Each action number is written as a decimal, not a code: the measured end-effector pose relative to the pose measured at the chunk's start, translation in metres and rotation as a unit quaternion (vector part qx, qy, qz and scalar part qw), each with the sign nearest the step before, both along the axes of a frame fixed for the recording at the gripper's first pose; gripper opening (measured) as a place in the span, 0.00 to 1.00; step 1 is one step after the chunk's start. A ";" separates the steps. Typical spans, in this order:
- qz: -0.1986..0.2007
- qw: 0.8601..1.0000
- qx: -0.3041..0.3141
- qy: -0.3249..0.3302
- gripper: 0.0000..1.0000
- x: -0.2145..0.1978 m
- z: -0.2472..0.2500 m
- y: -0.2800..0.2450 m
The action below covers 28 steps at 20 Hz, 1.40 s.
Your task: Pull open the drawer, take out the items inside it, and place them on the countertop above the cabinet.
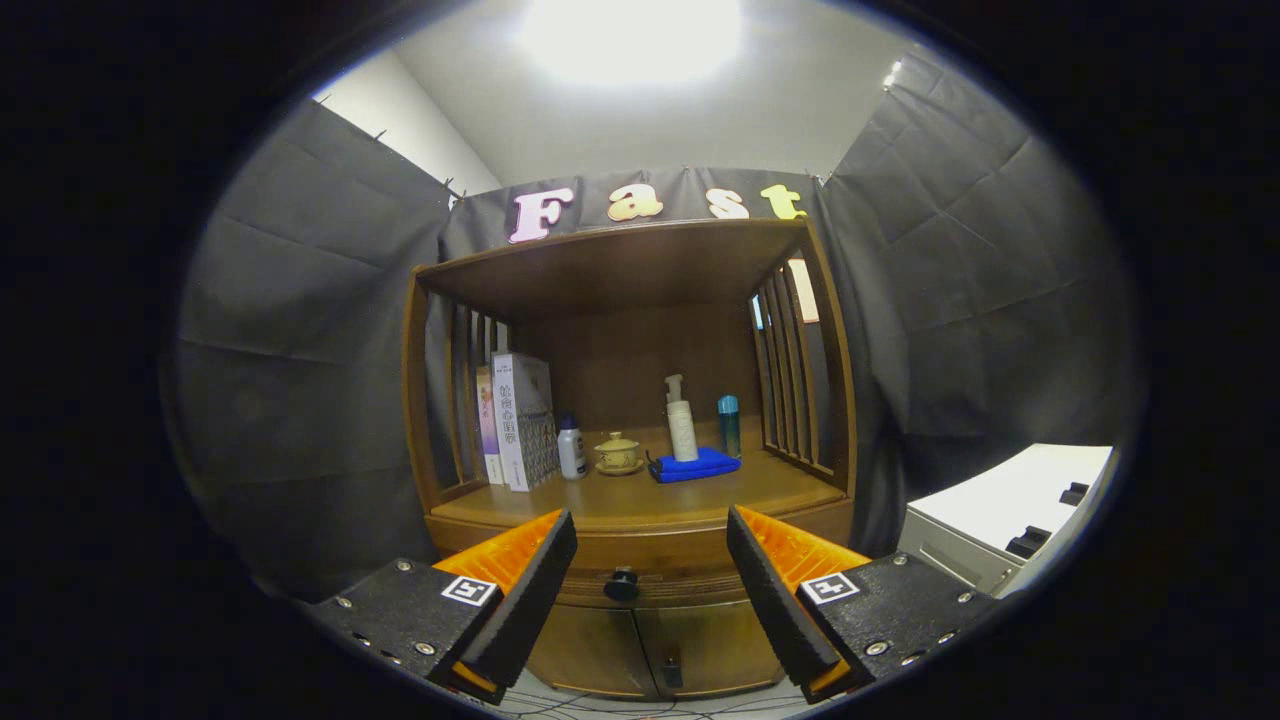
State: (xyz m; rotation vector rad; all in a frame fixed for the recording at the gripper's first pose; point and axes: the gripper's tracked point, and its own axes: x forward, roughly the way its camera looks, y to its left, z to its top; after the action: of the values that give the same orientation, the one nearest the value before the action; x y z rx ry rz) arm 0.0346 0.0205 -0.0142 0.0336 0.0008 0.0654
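Books [520, 420] are standing at centre-left on the countertop [640, 500]; a cup [618, 452] and bottles are sitting centre; the drawer knob [621, 584] is lying below, between the spread fingers [540, 590].

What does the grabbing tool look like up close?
The tool has two flat, wedge-shaped fingers with rough, foam-like inner faces and ribbed backs. Each sits on a dark block with small silver screws and a square black-and-white marker. The fingers are spread open, touching nothing.

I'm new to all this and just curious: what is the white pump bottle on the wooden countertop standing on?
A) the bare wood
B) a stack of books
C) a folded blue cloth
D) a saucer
C: the white pump bottle stands upright on the folded blue cloth, well beyond the open gripper.
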 end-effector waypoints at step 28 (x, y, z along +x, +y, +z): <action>0.034 0.990 -0.026 0.132 0.94 0.117 -0.137 0.048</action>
State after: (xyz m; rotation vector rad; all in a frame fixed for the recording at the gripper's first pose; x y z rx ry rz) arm 0.1515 0.0681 -0.1511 -0.0101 0.2689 0.1284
